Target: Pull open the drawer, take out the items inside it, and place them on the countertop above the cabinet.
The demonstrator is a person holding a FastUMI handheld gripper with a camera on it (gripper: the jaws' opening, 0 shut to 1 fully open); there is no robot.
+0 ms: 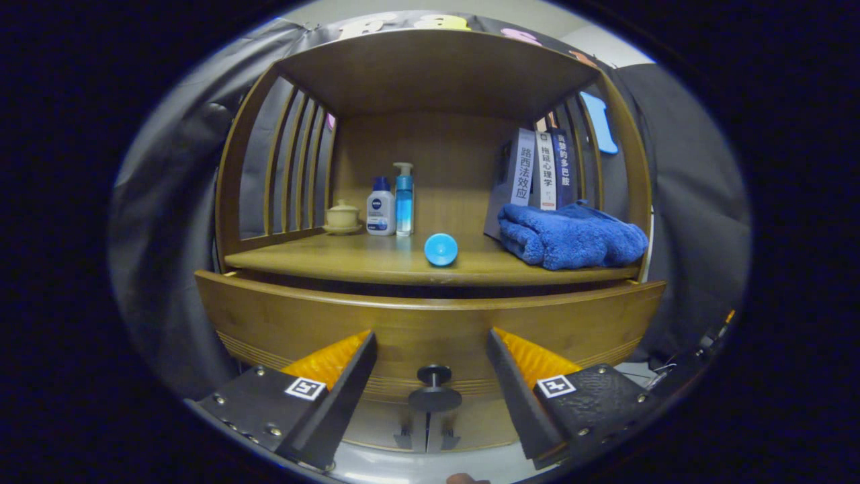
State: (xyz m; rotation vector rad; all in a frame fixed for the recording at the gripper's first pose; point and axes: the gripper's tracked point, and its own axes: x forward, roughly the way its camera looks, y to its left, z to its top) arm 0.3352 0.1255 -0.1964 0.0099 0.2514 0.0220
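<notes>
Gripper [430,346]: released, fingers spread either side of the drawer [430,323] knob [434,390] (not touching).
Counter [376,259]: bare front edge beside the blue ball [441,249].

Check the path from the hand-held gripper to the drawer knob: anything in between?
Nothing visible. The hand-held gripper is open, its fingers either side of the drawer knob without touching it. The blue ball sits on the countertop above, out of the way.

My gripper camera faces the cabinet [430,202] squarely, level with its countertop [376,259], close to the drawer front [430,323]; my gripper's [431,346] spread fingers sit at 6 o'clock.
</notes>
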